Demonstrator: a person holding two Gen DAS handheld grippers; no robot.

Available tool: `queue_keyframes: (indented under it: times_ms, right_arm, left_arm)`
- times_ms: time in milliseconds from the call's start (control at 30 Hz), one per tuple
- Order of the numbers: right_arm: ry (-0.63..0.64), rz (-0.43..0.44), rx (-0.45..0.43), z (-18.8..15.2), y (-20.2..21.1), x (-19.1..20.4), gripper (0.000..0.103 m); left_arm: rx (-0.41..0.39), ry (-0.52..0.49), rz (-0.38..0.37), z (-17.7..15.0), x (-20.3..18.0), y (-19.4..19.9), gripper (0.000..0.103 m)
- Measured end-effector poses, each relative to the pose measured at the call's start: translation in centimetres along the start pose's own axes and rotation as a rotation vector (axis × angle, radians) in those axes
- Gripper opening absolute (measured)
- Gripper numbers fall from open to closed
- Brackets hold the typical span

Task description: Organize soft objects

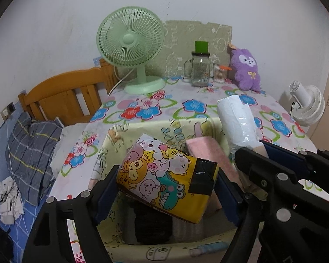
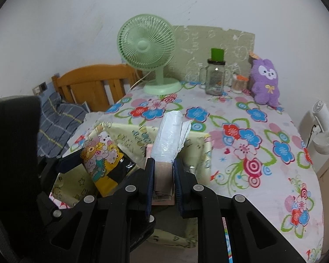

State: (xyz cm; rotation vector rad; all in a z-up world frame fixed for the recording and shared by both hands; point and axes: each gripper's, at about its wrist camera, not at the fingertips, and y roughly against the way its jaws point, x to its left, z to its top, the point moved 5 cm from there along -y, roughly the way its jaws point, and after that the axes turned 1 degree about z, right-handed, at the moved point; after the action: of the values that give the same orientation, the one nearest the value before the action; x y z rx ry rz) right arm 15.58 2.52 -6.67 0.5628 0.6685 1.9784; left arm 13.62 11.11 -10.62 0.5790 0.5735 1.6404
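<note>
**Entry: two packs held over the fabric bin — risks and surroundings**

Left gripper (image 1: 166, 188) — clenched on the cartoon tissue pack (image 1: 164, 175), tilted, over the open mouth of the yellow fabric bin (image 1: 111, 144). Right gripper (image 2: 163, 182) — clamped on a brownish pad at the base of the white plastic roll (image 2: 170, 135), which stands up and forward over the bin's right side.

Risks, as I judge them:
- The tissue pack is soft; the pinch may deform it and let it slip crooked, landing on the rim.
- The roll is held only at its bottom end — it could swing or peel loose.
- The two grippers are close together; I may knock one into the other when lowering.
- The bin walls are limp and may fold inward.

In the way: a pink cloth (image 1: 210, 153) and dark items already in the bin.

Around, well apart: green fan (image 1: 130, 50), glass jar (image 1: 200, 70), purple plush (image 1: 246, 70), on the floral tablecloth (image 2: 263, 160).
</note>
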Motion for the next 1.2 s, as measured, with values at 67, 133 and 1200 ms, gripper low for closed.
queue_keyframes:
  times_ms: [67,133,1200]
  right_arm:
    - [0.004,0.009,0.015,-0.2,-0.4,0.3,0.02]
    - [0.01,0.015,0.027,-0.4,-0.8,0.6,0.02]
    - [-0.017,0.001,0.045,0.3,-0.9,0.2,0.082]
  left_arm:
    - [0.015,0.016,-0.016,-0.5,0.3,-0.2,0.088]
    - [0.027,0.033,-0.024,-0.8,0.6,-0.5,0.096]
    - [0.012,0.073,-0.082,-0.1,0.2,1.7,0.102]
